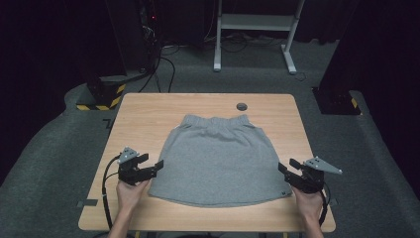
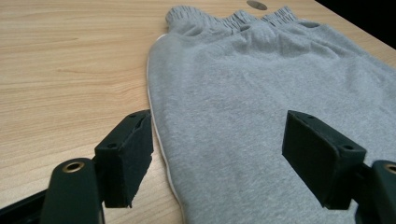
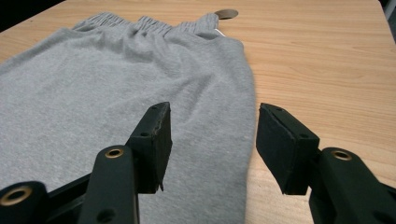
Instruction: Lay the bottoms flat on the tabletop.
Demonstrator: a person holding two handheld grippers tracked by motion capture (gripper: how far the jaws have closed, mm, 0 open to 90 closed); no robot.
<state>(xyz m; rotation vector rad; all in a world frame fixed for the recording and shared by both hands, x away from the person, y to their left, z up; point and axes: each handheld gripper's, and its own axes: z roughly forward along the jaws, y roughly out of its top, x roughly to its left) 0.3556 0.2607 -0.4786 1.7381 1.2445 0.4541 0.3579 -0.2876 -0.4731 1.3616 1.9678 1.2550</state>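
A grey garment with an elastic waistband (image 1: 220,158) lies flat in the middle of the wooden table (image 1: 148,114), waistband at the far side. My left gripper (image 1: 152,161) stands open at the garment's lower left edge. In the left gripper view (image 2: 217,135) the white-piped side seam of the cloth (image 2: 261,70) runs between the jaws, one jaw over wood and one over fabric. My right gripper (image 1: 286,165) is open at the lower right edge. In the right gripper view (image 3: 212,126) its jaws straddle the side of the cloth (image 3: 116,79) the same way. Neither pair of pads presses on the fabric.
A round grey grommet (image 1: 241,106) sits in the tabletop just beyond the waistband. Behind the table stand a white desk frame (image 1: 252,29), a black stand with yellow-black stripes (image 1: 101,96) and a black base (image 1: 337,99), with cables on the carpet.
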